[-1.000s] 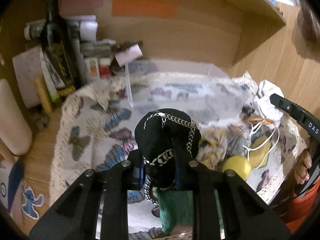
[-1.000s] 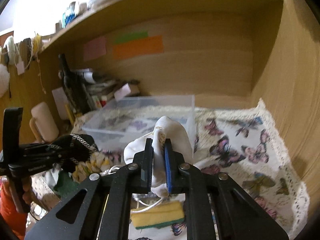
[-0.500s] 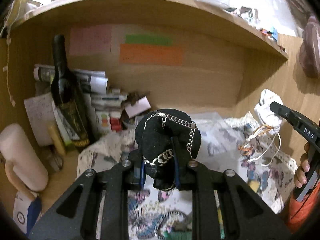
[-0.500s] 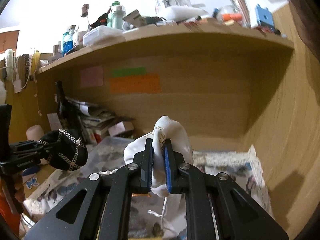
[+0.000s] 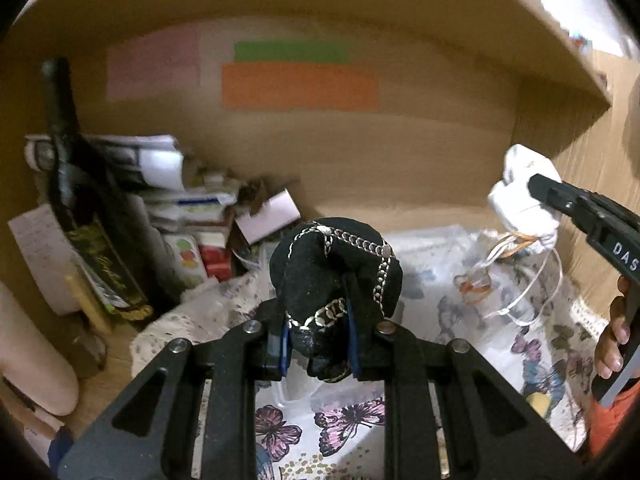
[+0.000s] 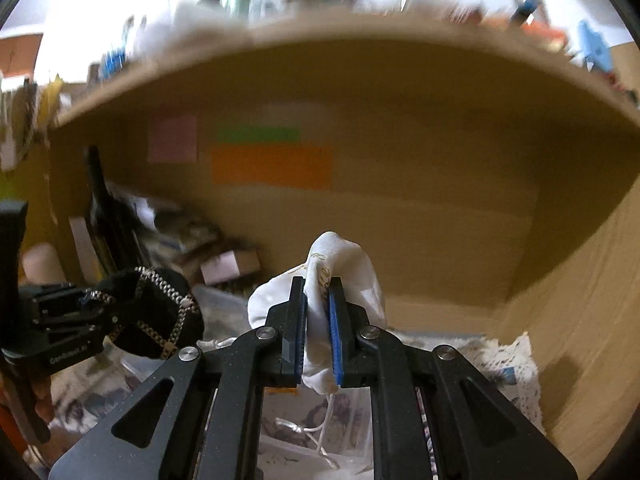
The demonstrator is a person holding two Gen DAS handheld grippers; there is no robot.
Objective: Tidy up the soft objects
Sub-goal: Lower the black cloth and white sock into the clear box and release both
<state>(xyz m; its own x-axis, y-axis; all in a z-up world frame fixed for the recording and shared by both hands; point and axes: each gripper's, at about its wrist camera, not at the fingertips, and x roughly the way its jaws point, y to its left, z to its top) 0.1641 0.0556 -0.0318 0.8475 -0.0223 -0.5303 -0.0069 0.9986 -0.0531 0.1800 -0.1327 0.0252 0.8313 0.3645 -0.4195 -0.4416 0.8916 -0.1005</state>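
My left gripper is shut on a black fabric pouch with a silver chain and holds it in the air above the butterfly-print cloth. My right gripper is shut on a white drawstring bag whose cords hang below it. In the left wrist view the white bag hangs at the right in the other gripper. In the right wrist view the black pouch is at the left. A clear plastic bin lies below, mostly hidden.
A dark wine bottle, stacked papers and small boxes fill the back left of the wooden alcove. A pale roll stands at the far left. A shelf hangs overhead; the wooden wall closes the right side.
Both grippers have risen with their loads from just above the cloth and bin to well above them. The views now tilt up toward the back wall and shelf.
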